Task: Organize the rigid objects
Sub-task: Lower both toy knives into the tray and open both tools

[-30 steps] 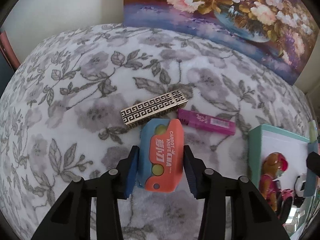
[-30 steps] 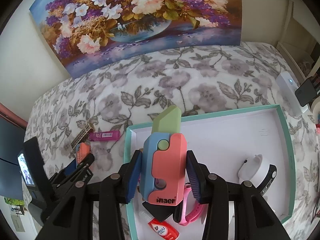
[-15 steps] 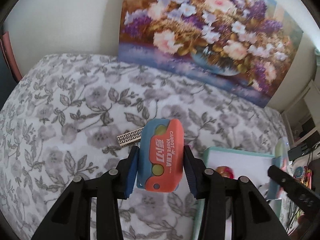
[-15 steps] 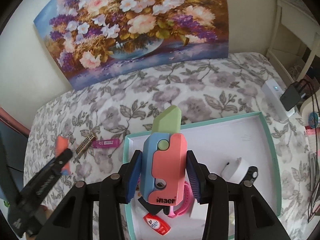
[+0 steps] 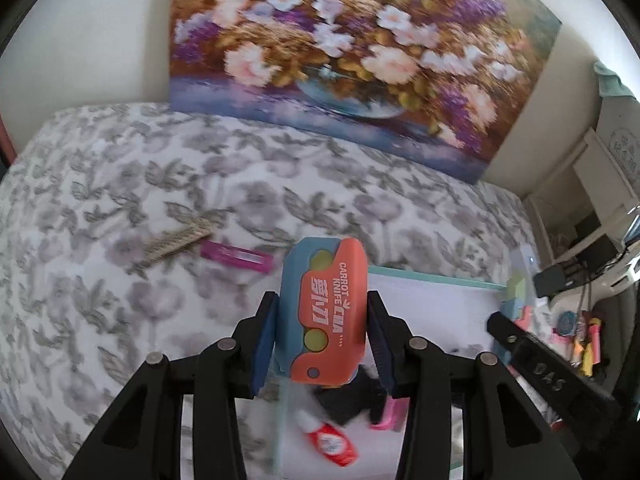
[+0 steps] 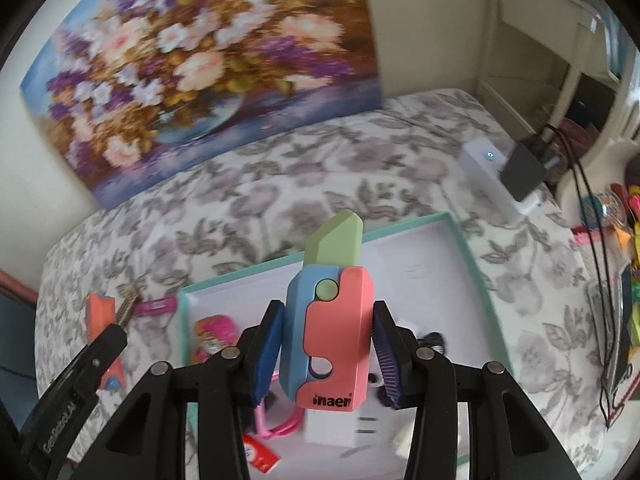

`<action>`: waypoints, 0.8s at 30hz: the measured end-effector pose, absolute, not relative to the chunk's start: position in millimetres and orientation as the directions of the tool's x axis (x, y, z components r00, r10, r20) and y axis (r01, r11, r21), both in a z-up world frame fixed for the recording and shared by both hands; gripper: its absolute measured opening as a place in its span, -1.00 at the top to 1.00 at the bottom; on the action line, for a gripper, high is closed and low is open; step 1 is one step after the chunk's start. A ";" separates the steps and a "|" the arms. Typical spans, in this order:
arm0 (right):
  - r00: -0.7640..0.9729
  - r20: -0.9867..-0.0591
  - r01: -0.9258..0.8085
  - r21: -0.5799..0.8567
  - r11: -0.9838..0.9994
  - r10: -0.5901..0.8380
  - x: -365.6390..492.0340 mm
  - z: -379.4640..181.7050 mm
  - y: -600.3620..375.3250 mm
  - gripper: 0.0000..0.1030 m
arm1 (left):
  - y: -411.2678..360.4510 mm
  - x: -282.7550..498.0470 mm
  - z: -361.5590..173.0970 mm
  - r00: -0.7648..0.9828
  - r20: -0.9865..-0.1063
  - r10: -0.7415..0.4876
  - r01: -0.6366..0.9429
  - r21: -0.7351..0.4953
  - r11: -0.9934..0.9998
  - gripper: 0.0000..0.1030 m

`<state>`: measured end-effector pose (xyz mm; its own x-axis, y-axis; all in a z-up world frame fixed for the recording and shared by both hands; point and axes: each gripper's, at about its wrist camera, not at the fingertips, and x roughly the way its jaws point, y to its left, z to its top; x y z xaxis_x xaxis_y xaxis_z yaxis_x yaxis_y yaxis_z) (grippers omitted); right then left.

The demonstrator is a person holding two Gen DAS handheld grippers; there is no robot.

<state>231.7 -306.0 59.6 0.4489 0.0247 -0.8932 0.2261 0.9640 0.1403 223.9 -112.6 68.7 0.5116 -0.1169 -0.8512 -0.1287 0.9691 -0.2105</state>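
Observation:
My left gripper (image 5: 324, 344) is shut on an orange-and-blue carrot-knife toy (image 5: 324, 312), held in the air over the near left corner of a teal-rimmed white tray (image 5: 432, 278). My right gripper (image 6: 328, 354) is shut on a pink-and-blue toy knife (image 6: 332, 340) with a green blade, above the tray (image 6: 468, 248). A gold patterned bar (image 5: 178, 240) and a magenta bar (image 5: 236, 256) lie on the floral cover left of the tray. Inside the tray are a red-and-white tube (image 5: 332, 440), a pink band (image 6: 276, 428), a cartoon figure (image 6: 214, 332) and a white box (image 6: 340, 424).
A flower painting (image 5: 340, 60) leans against the wall behind the bed. A white device (image 6: 492, 176) with a black adapter (image 6: 524, 168) and cables sits at the bed's right edge. Shelves and colourful clutter (image 6: 616, 216) stand further right.
The left gripper has risen and moved right with its toy, from above the two bars to the tray's corner. The right gripper has shifted over the tray, still holding its knife.

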 end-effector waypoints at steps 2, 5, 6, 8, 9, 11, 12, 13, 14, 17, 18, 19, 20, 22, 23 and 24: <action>0.444 -0.896 0.241 0.134 0.961 0.014 232.0 57.1 -312.0 0.09 | -127.1 224.7 62.2 0.503 -0.852 -0.144 -0.107 -0.227 0.968 0.13; 0.442 -0.897 0.248 0.139 0.959 0.015 233.1 53.2 -318.0 0.09 | -141.2 224.9 49.5 0.484 -0.860 -0.161 -0.067 -0.220 0.973 0.13; 0.444 -0.896 0.251 0.143 0.957 0.018 233.1 52.8 -318.8 0.09 | -141.5 225.2 46.7 0.476 -0.863 -0.169 -0.066 -0.227 0.972 0.13; 0.442 -0.897 0.254 0.148 0.956 0.021 234.0 50.1 -320.4 0.09 | -140.0 225.9 44.9 0.483 -0.855 -0.191 -0.060 -0.250 0.966 0.13; 0.440 -0.898 0.254 0.147 0.956 0.021 234.4 49.0 -320.2 0.09 | -139.0 226.2 44.6 0.485 -0.853 -0.192 -0.060 -0.251 0.966 0.13; 0.429 -0.903 0.252 0.146 0.957 0.024 236.0 43.5 -319.6 0.09 | -137.2 226.3 43.0 0.497 -0.844 -0.200 -0.049 -0.257 0.965 0.13; 0.419 -0.907 0.252 0.146 0.957 0.027 236.5 39.3 -318.6 0.09 | -136.4 226.2 41.6 0.497 -0.844 -0.202 -0.048 -0.259 0.965 0.13; 0.413 -0.910 0.252 0.145 0.957 0.029 237.0 36.5 -317.7 0.09 | -136.1 226.8 38.3 0.492 -0.846 -0.207 -0.050 -0.265 0.963 0.13; 0.406 -0.913 0.250 0.143 0.958 0.030 237.8 33.7 -316.5 0.09 | -136.3 227.4 35.7 0.486 -0.848 -0.213 -0.049 -0.270 0.962 0.13; 0.385 -0.922 0.239 0.135 0.962 0.034 239.5 24.8 -312.2 0.09 | -140.7 231.3 25.8 0.464 -0.855 -0.233 -0.029 -0.278 0.960 0.13; 0.380 -0.924 0.236 0.134 0.962 0.036 239.9 22.3 -311.0 0.09 | -142.2 233.3 22.7 0.456 -0.859 -0.232 -0.023 -0.273 0.962 0.13; 0.376 -0.926 0.235 0.133 0.963 0.036 240.2 20.5 -310.7 0.09 | -143.8 234.7 19.4 0.448 -0.864 -0.228 -0.018 -0.264 0.964 0.12; 0.368 -0.929 0.233 0.127 0.964 0.034 240.9 17.9 -309.4 0.09 | -144.6 235.6 17.1 0.443 -0.867 -0.226 -0.015 -0.260 0.966 0.12; 0.359 -0.933 0.230 0.120 0.966 0.030 242.0 14.4 -307.8 0.09 | -145.4 237.3 13.3 0.433 -0.872 -0.228 -0.012 -0.259 0.966 0.12; 0.359 -0.933 0.227 0.115 0.967 0.027 242.3 14.0 -307.2 0.09 | -145.2 238.2 11.0 0.425 -0.875 -0.232 -0.012 -0.262 0.965 0.12; 0.358 -0.933 0.224 0.102 0.969 0.015 242.5 14.3 -305.6 0.09 | -144.2 238.6 9.1 0.420 -0.877 -0.233 -0.019 -0.266 0.964 0.12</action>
<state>242.5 -305.6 14.3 0.3584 0.0150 -0.9334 0.2240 0.9693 0.1015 238.6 -144.2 9.1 0.4202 -0.2331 -0.8770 -0.0195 0.9639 -0.2655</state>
